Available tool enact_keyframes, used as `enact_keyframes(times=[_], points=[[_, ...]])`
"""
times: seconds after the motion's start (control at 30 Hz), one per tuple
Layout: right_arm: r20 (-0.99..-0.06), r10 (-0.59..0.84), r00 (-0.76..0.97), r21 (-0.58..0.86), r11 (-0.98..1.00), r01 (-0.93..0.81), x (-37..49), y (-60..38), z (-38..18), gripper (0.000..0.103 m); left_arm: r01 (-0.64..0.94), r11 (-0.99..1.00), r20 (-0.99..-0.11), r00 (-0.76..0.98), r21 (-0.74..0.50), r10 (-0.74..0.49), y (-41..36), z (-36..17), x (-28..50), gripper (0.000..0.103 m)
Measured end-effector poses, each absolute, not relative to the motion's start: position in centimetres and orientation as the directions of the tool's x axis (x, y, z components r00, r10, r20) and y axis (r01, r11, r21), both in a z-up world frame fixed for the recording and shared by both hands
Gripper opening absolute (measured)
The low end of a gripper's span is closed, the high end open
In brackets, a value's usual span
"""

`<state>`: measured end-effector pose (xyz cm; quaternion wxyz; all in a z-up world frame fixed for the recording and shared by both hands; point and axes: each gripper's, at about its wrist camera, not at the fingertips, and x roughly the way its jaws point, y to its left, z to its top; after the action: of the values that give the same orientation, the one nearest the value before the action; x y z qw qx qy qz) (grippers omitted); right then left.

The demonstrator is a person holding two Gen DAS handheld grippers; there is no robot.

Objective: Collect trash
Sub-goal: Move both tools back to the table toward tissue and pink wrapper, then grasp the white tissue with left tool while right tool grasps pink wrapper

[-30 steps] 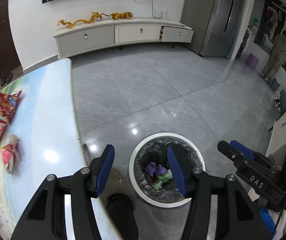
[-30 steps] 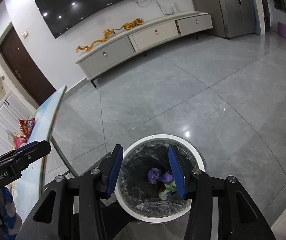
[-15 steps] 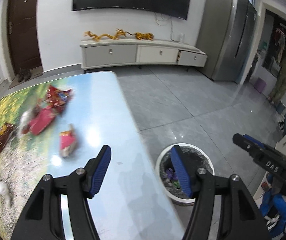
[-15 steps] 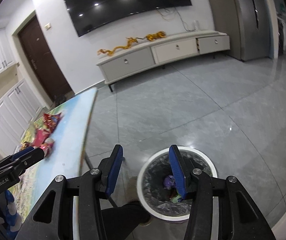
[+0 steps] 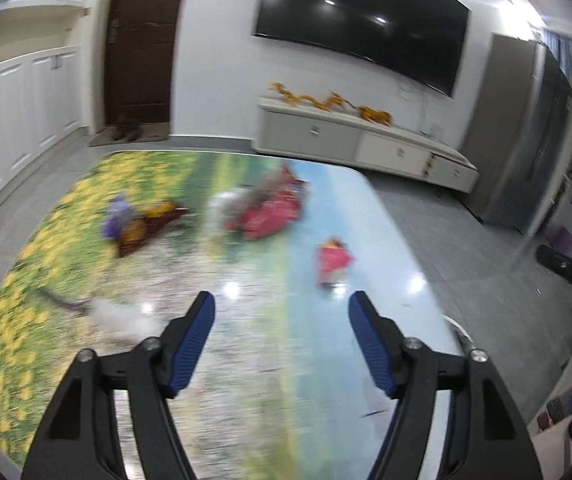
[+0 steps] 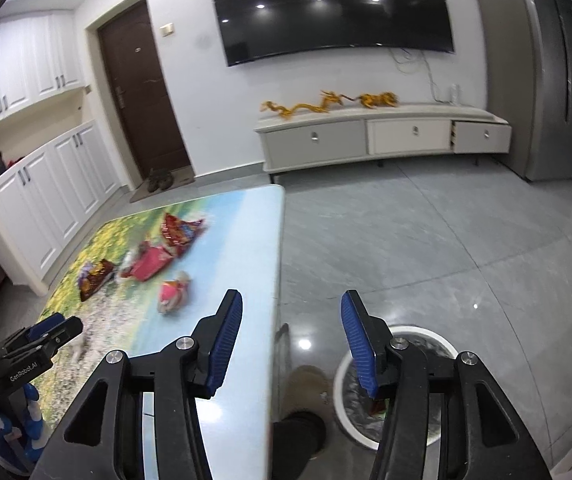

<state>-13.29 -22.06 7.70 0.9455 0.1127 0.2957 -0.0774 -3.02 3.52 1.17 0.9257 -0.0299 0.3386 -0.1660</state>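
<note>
Several wrappers lie on the printed table (image 5: pixel 246 360): a pink packet (image 5: pixel 331 262) nearest, a red packet (image 5: pixel 266 218), a brown wrapper with a purple scrap (image 5: pixel 134 224), and a white crumpled tissue (image 5: pixel 120 316) near the left fingertip. My left gripper (image 5: pixel 282 340) is open and empty above the table. My right gripper (image 6: pixel 289 336) is open and empty over the table's right edge; the white bin (image 6: pixel 409 340) with a black liner stands on the floor below it. In the right wrist view the pink packet (image 6: pixel 172 294) and the red packet (image 6: pixel 150 264) show too.
The table edge (image 6: pixel 276 280) runs down the right wrist view. My foot in a slipper (image 6: pixel 301 404) stands beside the bin. A TV cabinet (image 6: pixel 381 136) and a fridge (image 6: pixel 541 72) stand at the far wall across grey floor.
Both grippers swung left and up, away from the bin toward the table. The left gripper went from over the bin to over the table; both stayed open and empty.
</note>
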Motion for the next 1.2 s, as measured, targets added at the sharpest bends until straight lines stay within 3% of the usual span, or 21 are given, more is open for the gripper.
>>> enact_keyframes(times=[0.4,0.9,1.2], points=[[-0.613,-0.014,0.790,0.120,0.987,0.110,-9.4,-16.0,7.5,0.052,0.111,0.974,-0.660,0.720,-0.199,-0.217,14.5,-2.3,-2.0,0.071],[-0.709,0.107,0.697,0.123,0.992,-0.027,-0.9,-10.9,2.7,0.053,0.141,0.962,-0.739,0.617,-0.235,-0.272,12.7,-6.8,3.1,0.070],[-0.741,0.163,0.651,0.164,0.985,-0.060,3.9,-10.0,-0.6,0.053,0.189,0.956,-0.736,0.611,-0.222,-0.292,11.7,-6.9,3.8,0.042]])
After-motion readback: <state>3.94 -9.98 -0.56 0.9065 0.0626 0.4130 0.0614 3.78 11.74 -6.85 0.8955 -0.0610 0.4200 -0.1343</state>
